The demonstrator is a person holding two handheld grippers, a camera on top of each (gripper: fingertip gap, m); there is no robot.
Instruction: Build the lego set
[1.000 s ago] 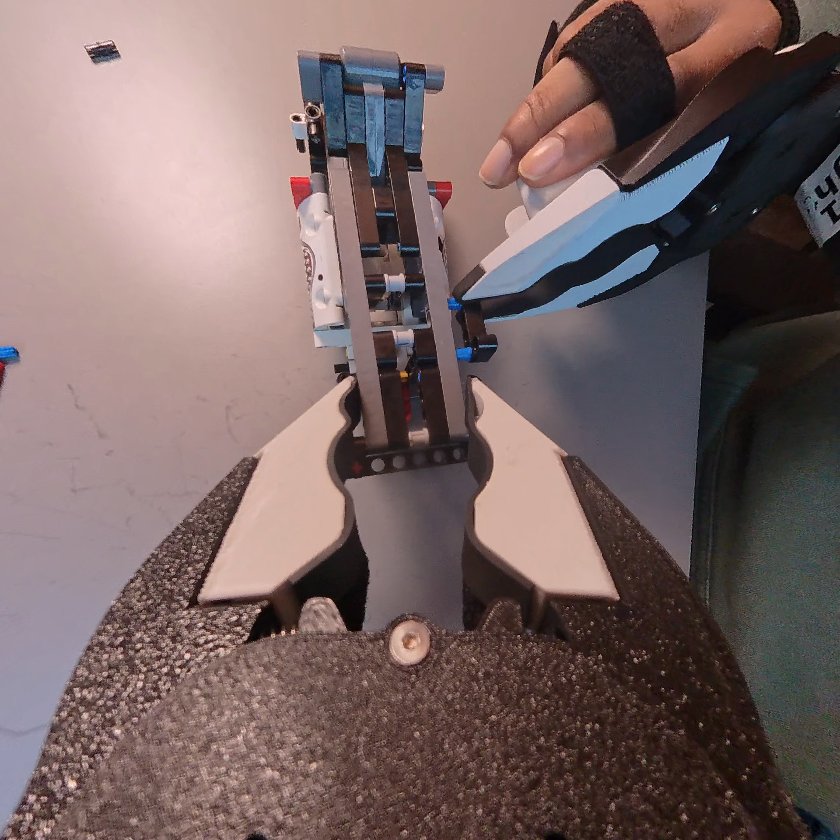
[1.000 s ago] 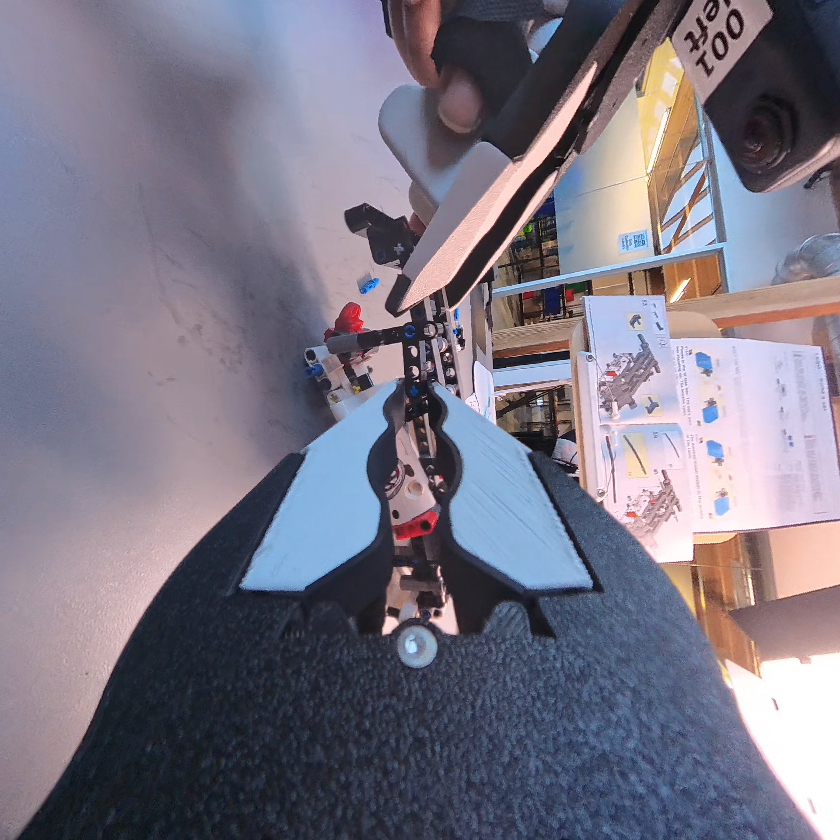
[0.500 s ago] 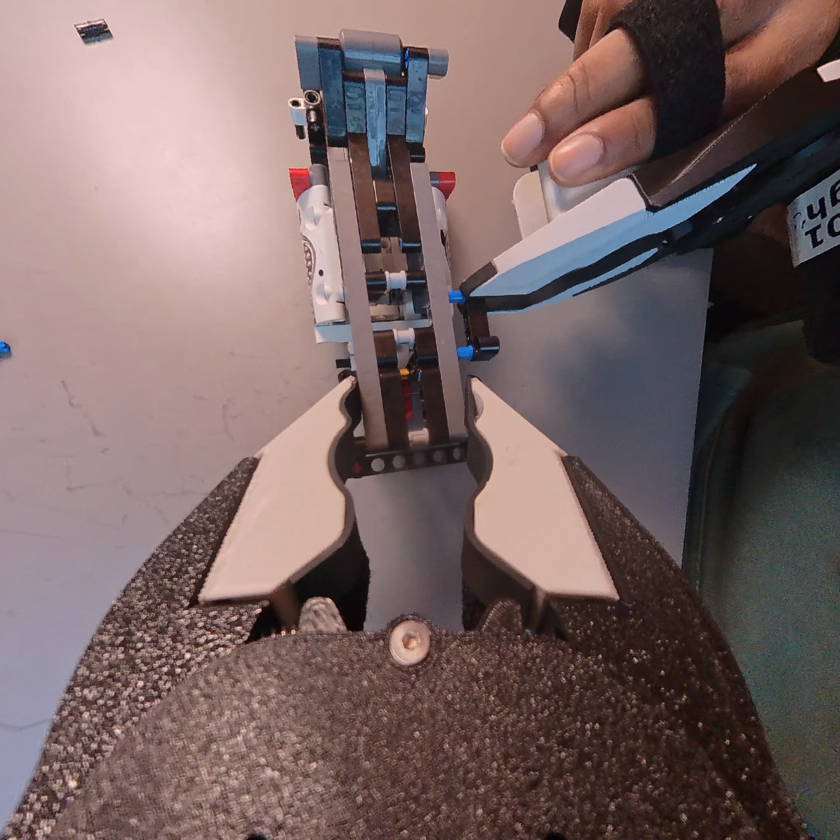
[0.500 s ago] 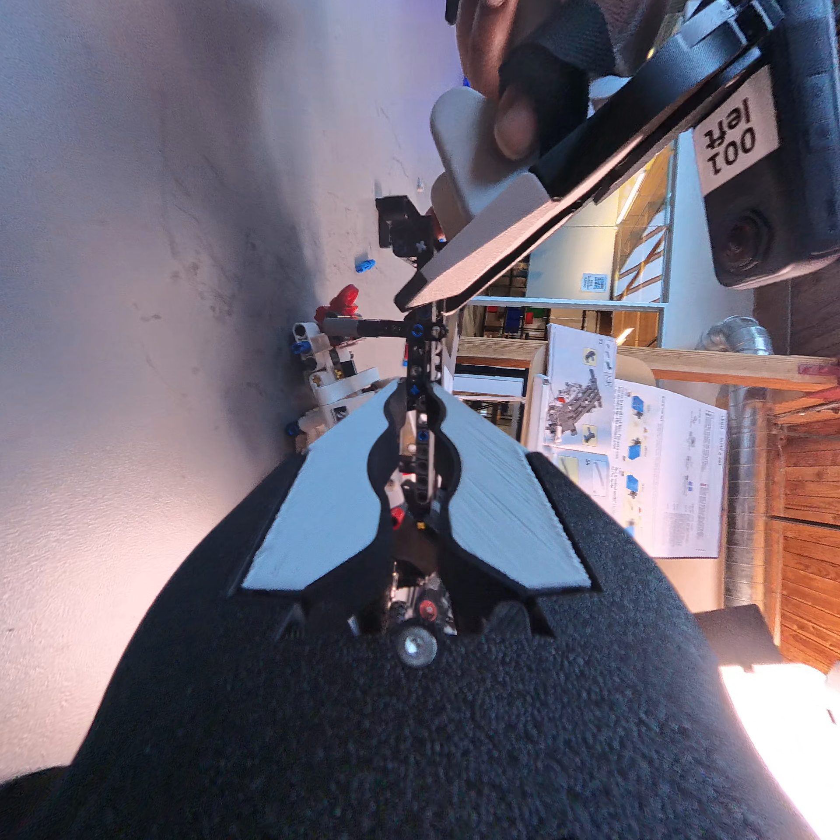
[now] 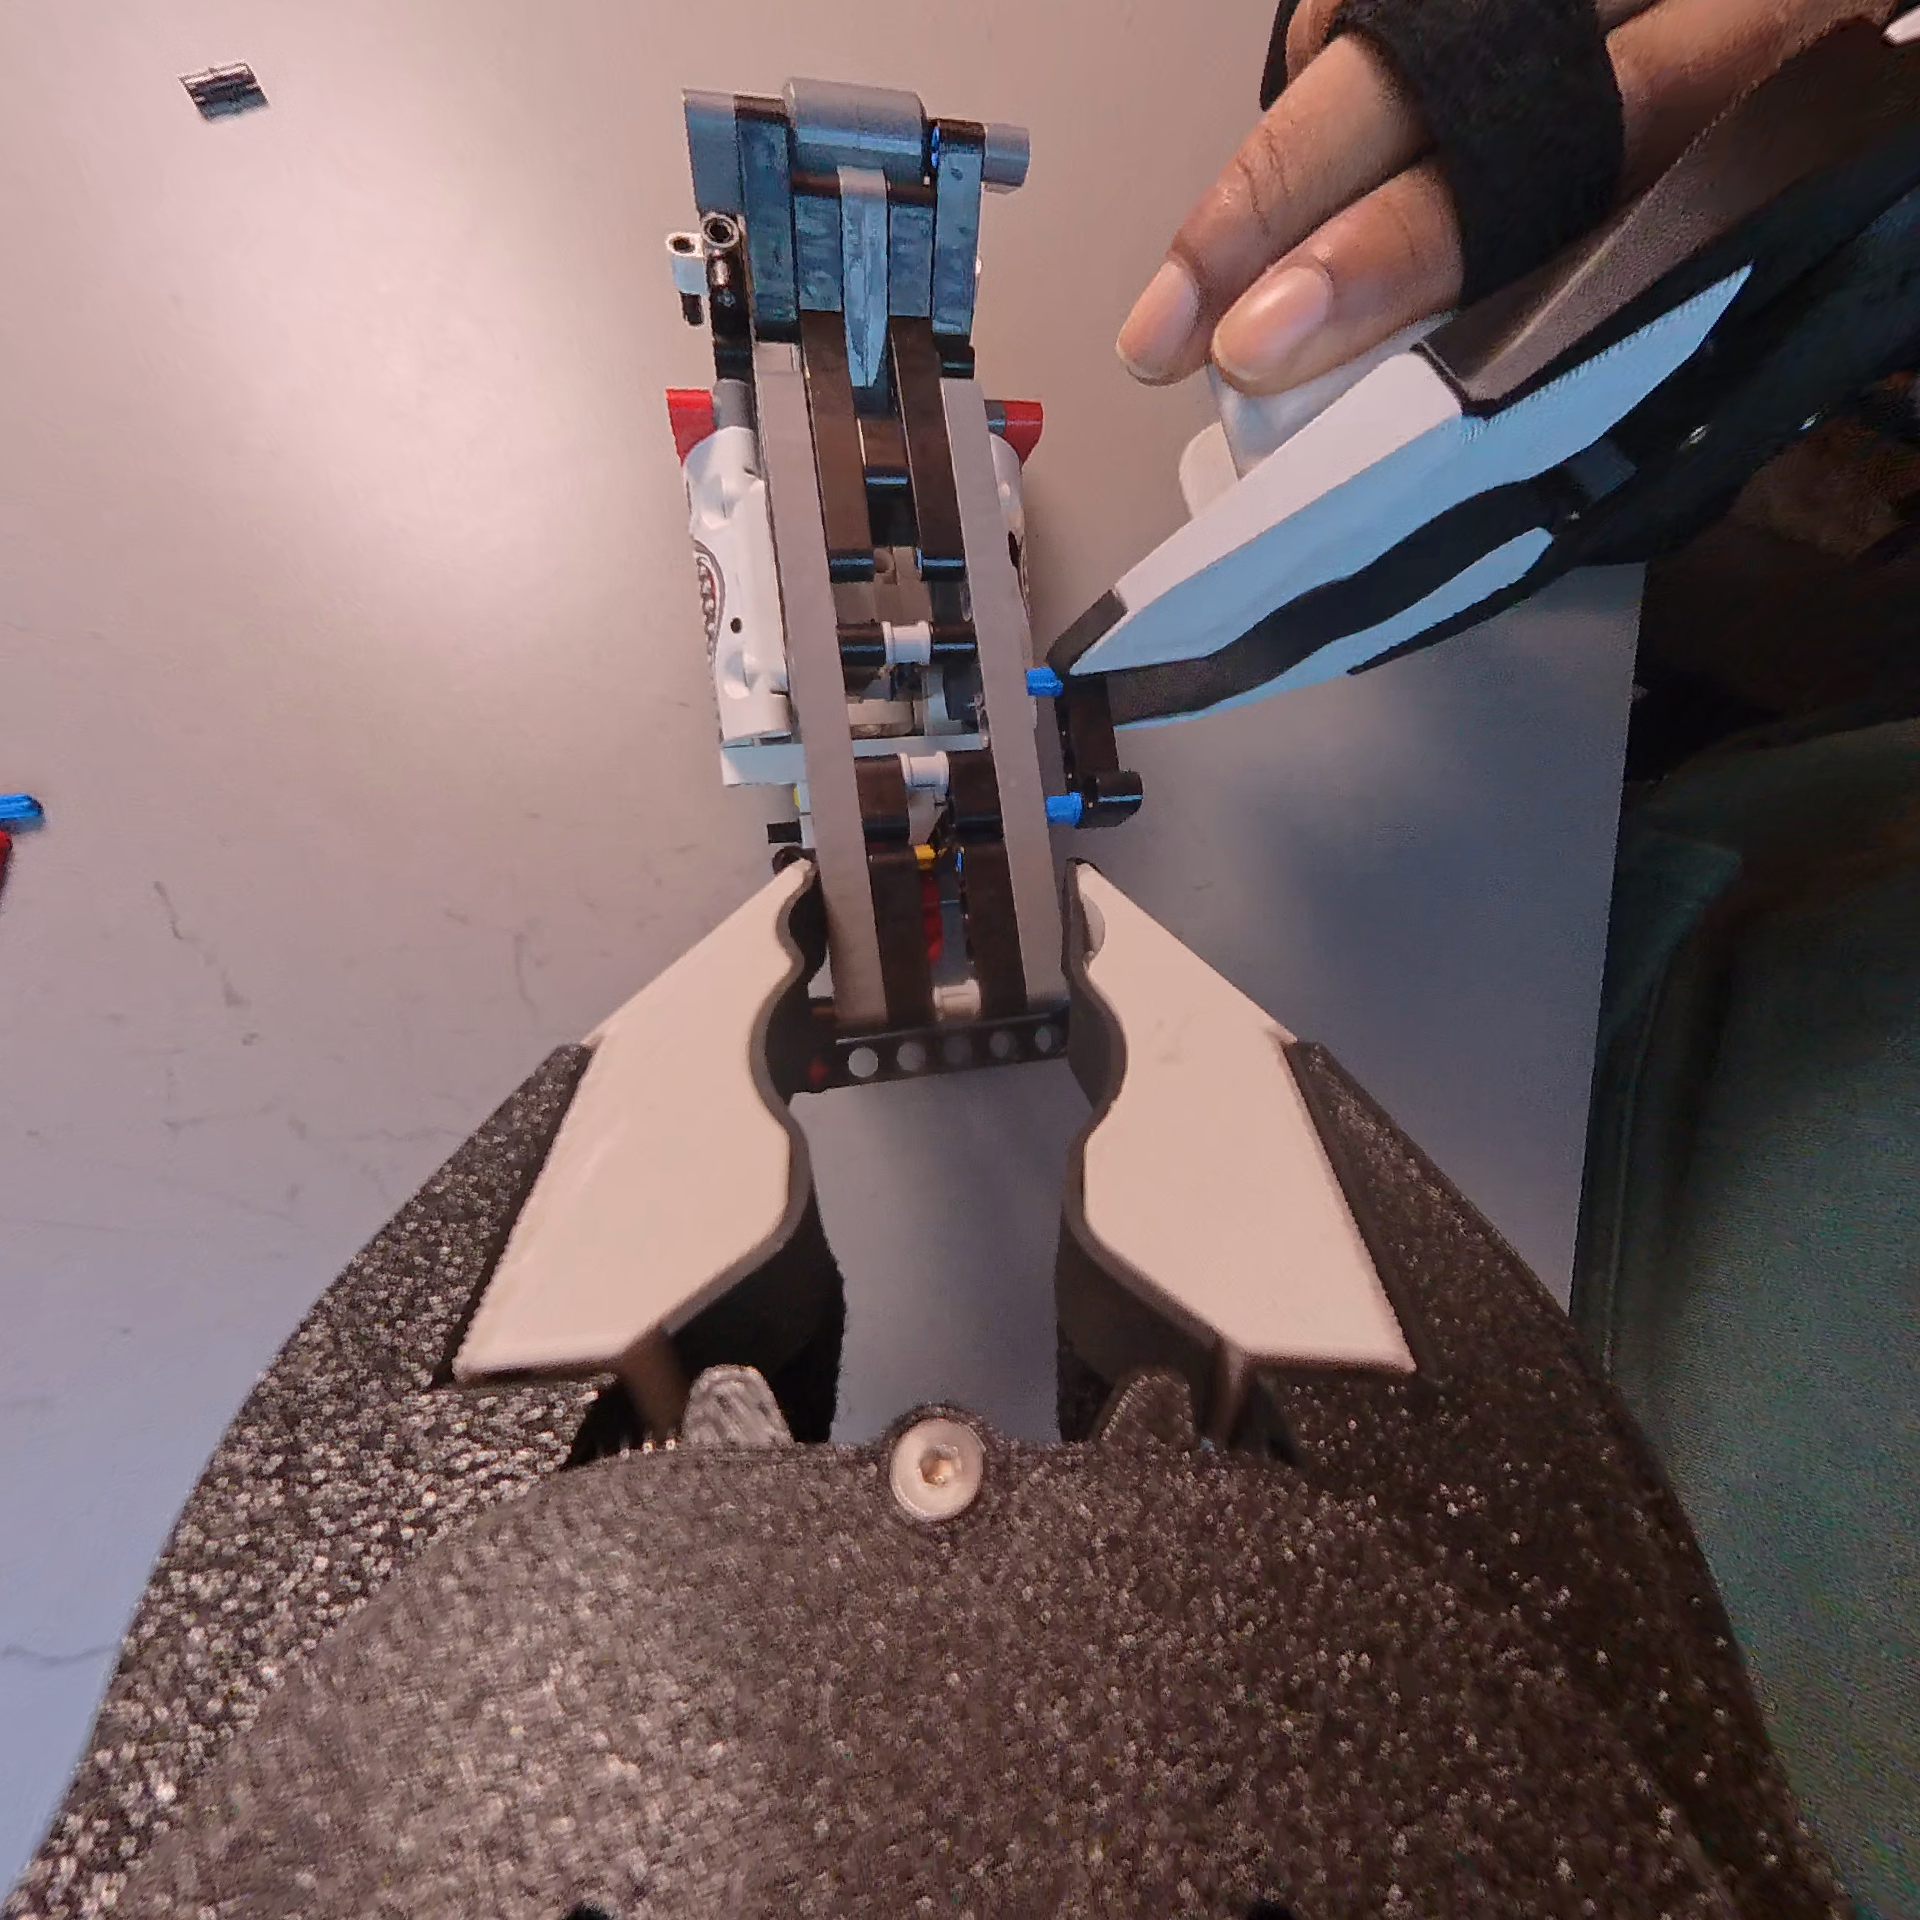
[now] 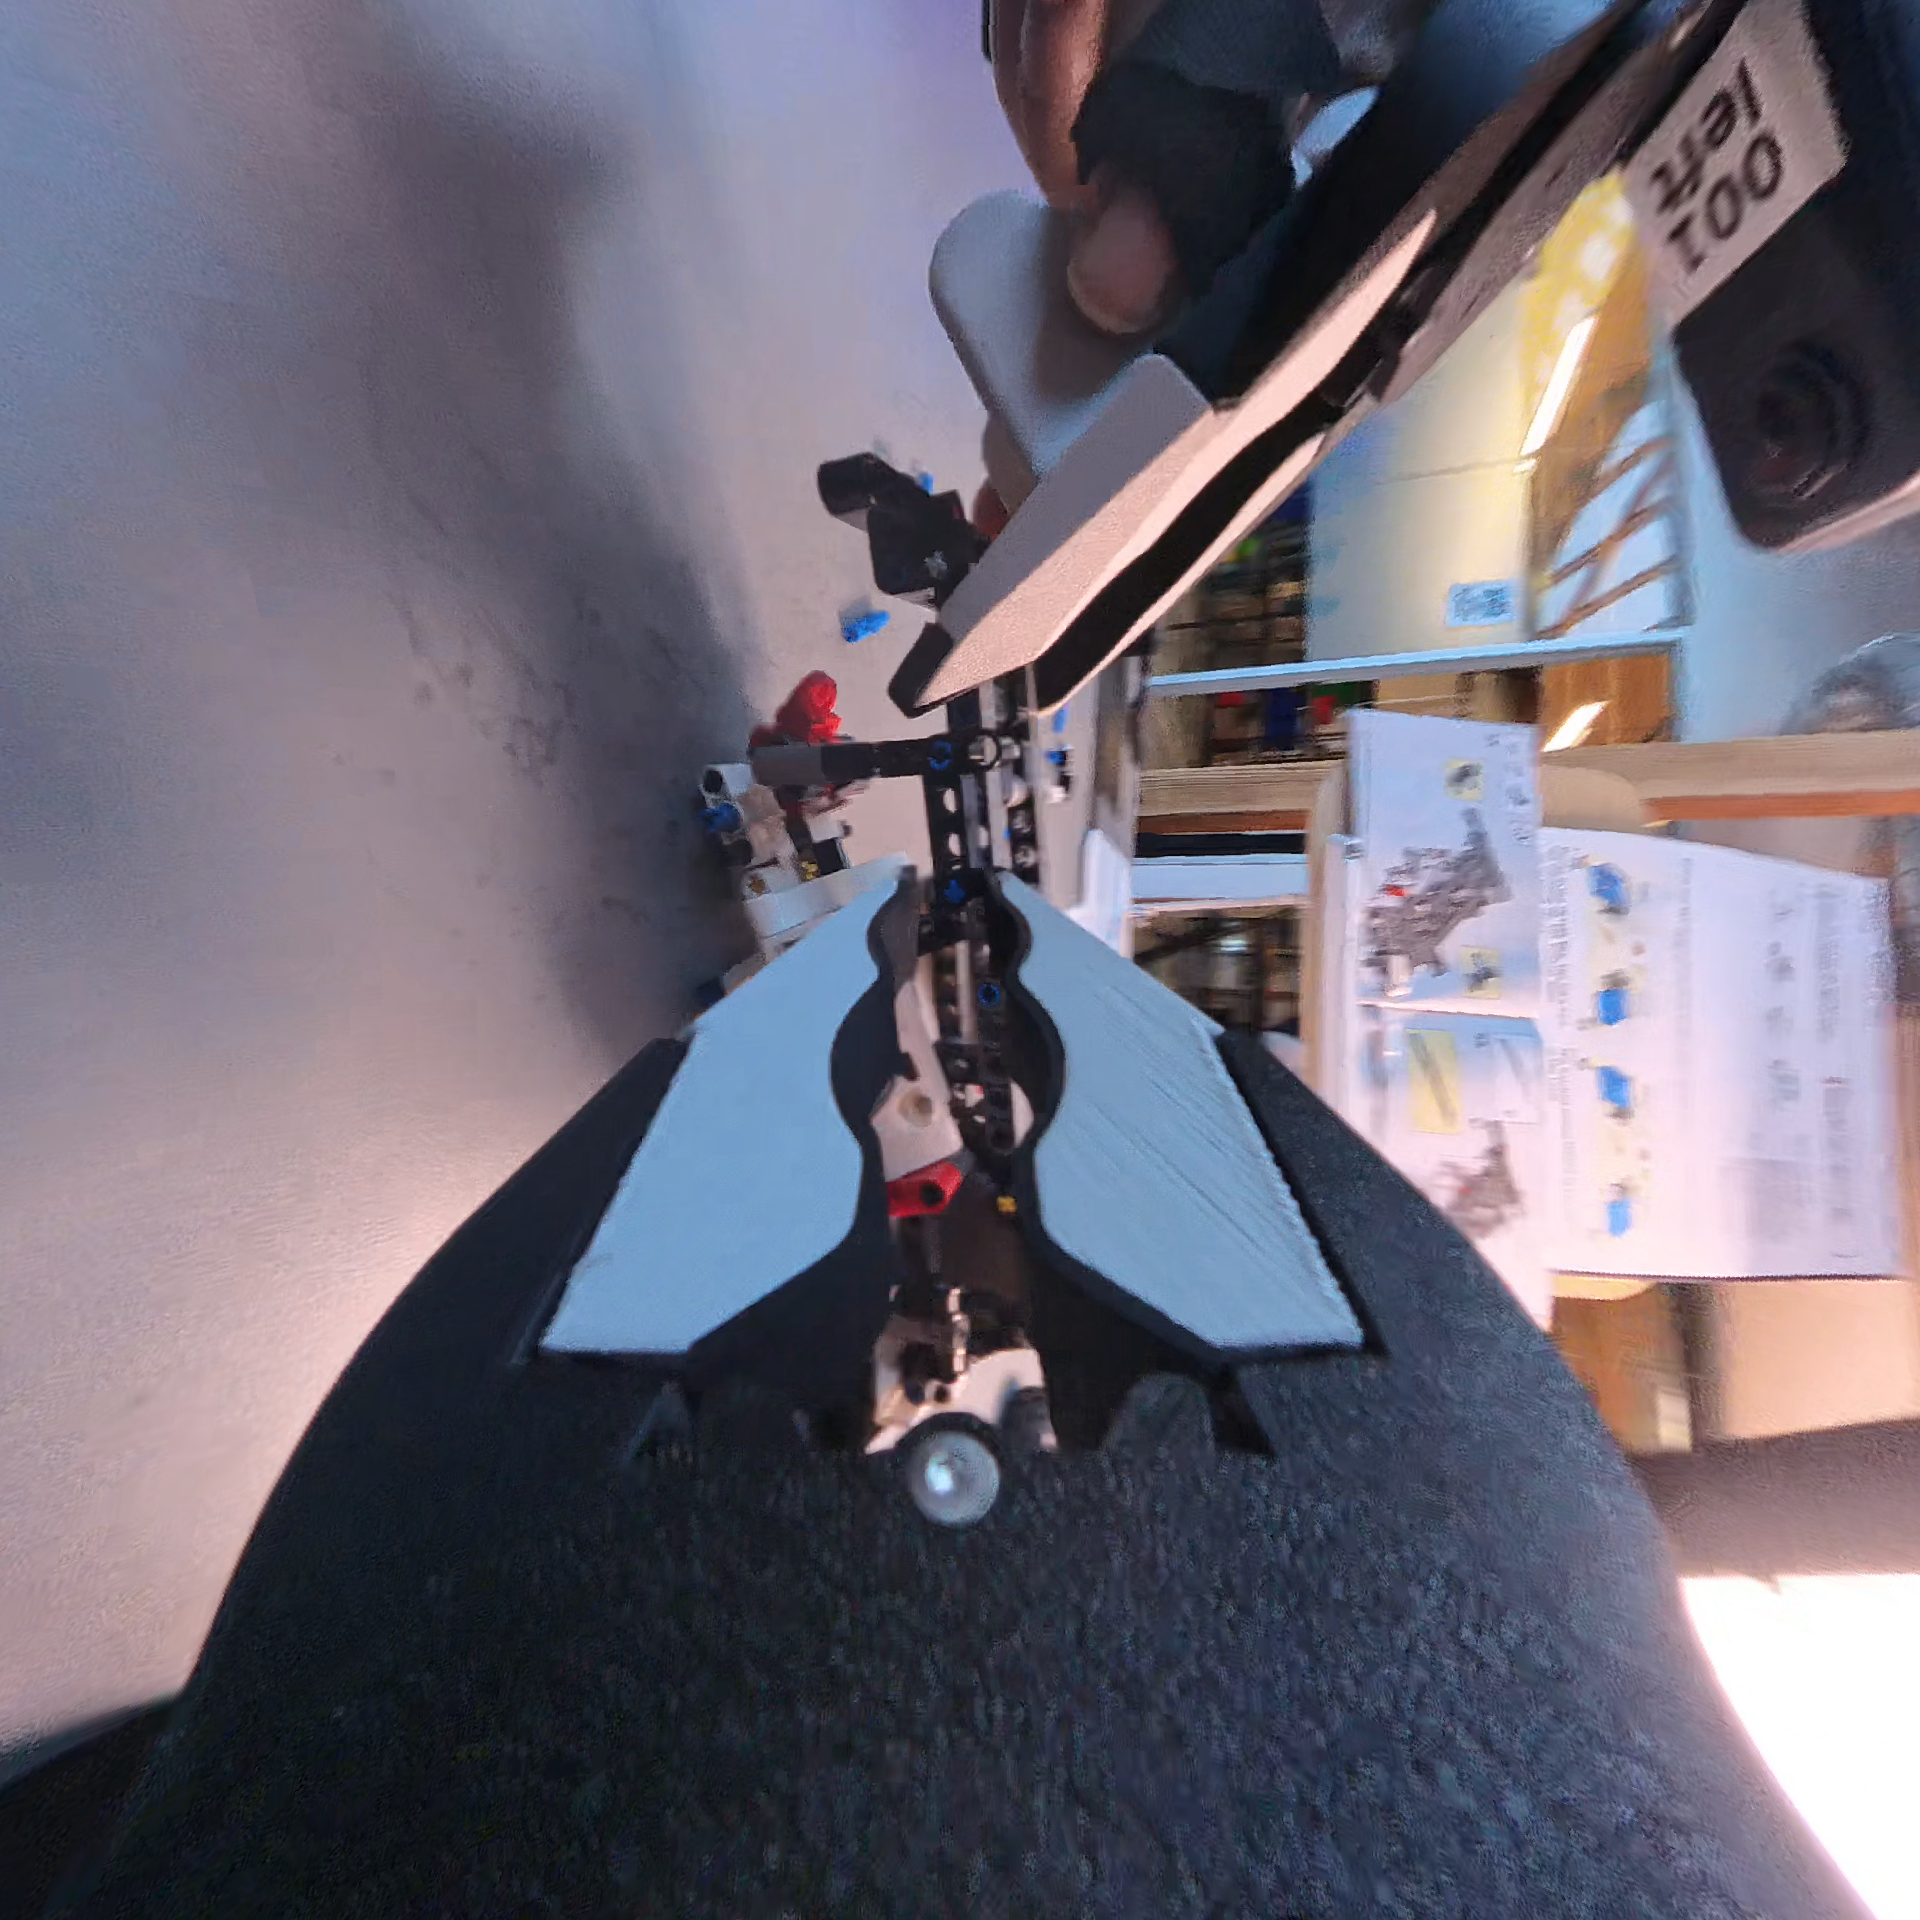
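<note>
Left wrist view: left gripper (image 5: 937, 896) clamped on the near end of the lego model (image 5: 873, 520), jaws set moderately apart and pressing on both sides of the black cross beam with the row of holes. Model held lengthwise, pointing away over the grey surface (image 5: 364, 623): long grey and black beams on top, white panels and red ends at the sides, a grey block at the far end.

Coming in from the right, right gripper (image 5: 1081, 665), jaws narrow and pinching a small black connector (image 5: 1091, 748). Connector just beside the model's right grey beam, with two blue pins (image 5: 1062, 808) pointing toward that beam. Cannot tell whether the pins touch it. Above that gripper, a hand (image 5: 1351, 208) with a black strap round one finger, fingertips resting on a white lever.

On the surface well to the left, a loose blue pin (image 5: 19, 808) at the picture's edge. Far left, a small dark flat piece (image 5: 221, 88).

Right wrist view, tilted sideways and slightly blurred: right gripper (image 6: 958, 894) narrow around a black part, the model seen edge-on beyond the tips. Left gripper (image 6: 925, 691) reaching in from the upper right, its tip at the model's end. Near it on the surface, loose black pieces (image 6: 894, 520), one more blue pin (image 6: 862, 623) and a red piece (image 6: 805, 707). At the right, an open instruction booklet (image 6: 1662, 1039) standing propped up.
</note>
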